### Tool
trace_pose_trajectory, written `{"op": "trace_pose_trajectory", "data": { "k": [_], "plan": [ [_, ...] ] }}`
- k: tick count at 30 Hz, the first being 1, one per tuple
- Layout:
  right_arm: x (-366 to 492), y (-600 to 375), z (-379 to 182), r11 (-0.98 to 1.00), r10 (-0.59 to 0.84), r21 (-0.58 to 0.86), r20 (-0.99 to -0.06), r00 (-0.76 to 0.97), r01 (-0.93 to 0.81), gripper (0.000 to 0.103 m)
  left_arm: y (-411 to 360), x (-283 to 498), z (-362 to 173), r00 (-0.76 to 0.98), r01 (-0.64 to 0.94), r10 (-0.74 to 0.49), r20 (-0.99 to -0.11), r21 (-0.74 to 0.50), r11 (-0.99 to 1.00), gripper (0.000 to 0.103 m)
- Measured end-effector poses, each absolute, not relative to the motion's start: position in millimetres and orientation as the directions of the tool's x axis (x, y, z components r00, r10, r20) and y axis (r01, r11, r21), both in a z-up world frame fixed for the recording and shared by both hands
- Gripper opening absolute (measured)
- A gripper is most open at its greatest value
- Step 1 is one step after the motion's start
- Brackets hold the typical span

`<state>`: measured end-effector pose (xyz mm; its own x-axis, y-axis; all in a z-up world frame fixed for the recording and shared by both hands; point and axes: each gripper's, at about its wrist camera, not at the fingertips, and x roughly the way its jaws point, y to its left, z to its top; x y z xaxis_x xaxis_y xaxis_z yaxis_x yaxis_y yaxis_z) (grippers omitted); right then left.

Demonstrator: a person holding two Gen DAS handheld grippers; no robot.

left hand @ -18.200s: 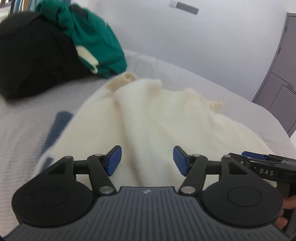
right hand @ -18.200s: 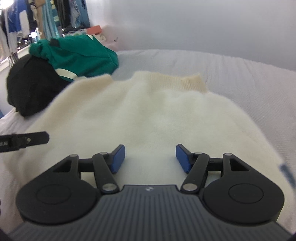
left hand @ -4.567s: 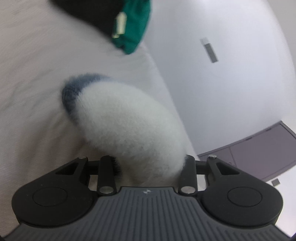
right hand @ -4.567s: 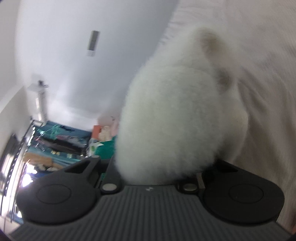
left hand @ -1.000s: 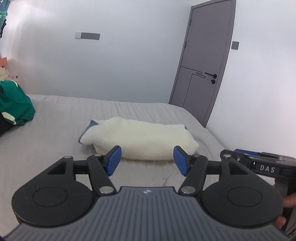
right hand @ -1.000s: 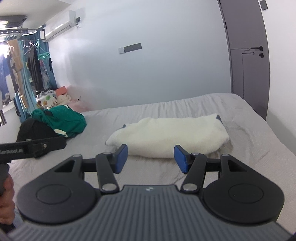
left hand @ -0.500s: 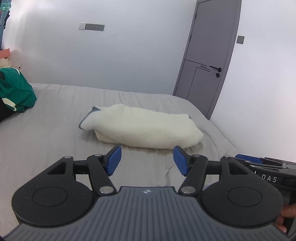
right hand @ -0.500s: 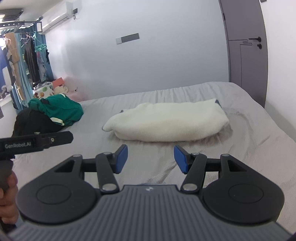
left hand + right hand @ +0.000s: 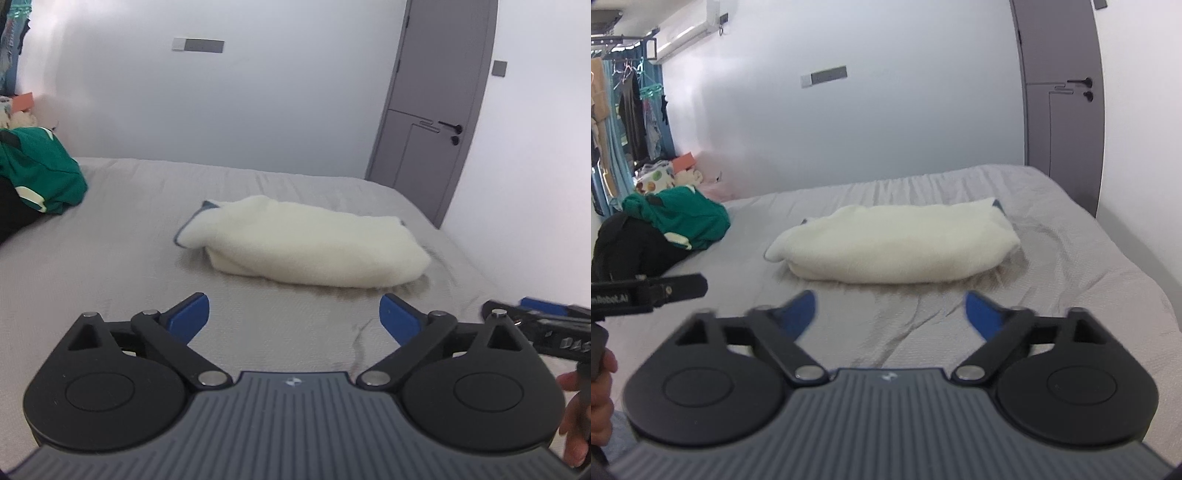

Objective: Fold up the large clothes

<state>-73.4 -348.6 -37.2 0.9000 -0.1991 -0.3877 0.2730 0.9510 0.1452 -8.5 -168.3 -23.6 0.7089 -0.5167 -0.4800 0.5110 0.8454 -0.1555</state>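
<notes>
A cream fleece garment [image 9: 306, 251] [image 9: 894, 243] lies folded into a long bundle across the middle of the grey bed [image 9: 110, 258] [image 9: 1089, 258]. A dark blue edge shows at each of its ends. My left gripper [image 9: 294, 319] hovers over bare sheet short of the bundle; its jaws are opening wide and hold nothing. My right gripper [image 9: 890, 312] hangs likewise short of the bundle, jaws opening, blue pads blurred, nothing between them. Each gripper shows at the edge of the other's view.
A green garment [image 9: 679, 218] [image 9: 40, 173] rests on a black one [image 9: 631, 243] at the bed's left side. A grey door [image 9: 436, 110] [image 9: 1060, 92] stands behind the bed's far right corner. Hanging clothes [image 9: 628, 110] fill the far left. A hand [image 9: 600, 398] grips the left tool.
Both grippers' jaws have spread much wider than half a second ago. Both views have tilted and sunk a little toward the bed. The folded bundle has not moved.
</notes>
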Motion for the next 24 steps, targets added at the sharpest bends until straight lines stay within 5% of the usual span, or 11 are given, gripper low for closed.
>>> {"op": "trace_pose_trajectory", "data": {
  "k": [2, 24],
  "plan": [
    [-72.7, -351.4, -37.1, 0.947, -0.21, 0.144, -0.4, 0.892, 0.287, 0.103, -168.0, -6.5, -24.9, 0.71, 0.504, -0.51, -0.485, -0.156, 0.85, 0.101],
    [-72.9, -355.1, -42.0, 0.945, -0.197, 0.16, -0.414, 0.889, 0.284, 0.103, -170.4, -10.9, -17.8, 0.758, 0.456, -0.445, -0.476, -0.101, 0.884, 0.103]
  ]
}}
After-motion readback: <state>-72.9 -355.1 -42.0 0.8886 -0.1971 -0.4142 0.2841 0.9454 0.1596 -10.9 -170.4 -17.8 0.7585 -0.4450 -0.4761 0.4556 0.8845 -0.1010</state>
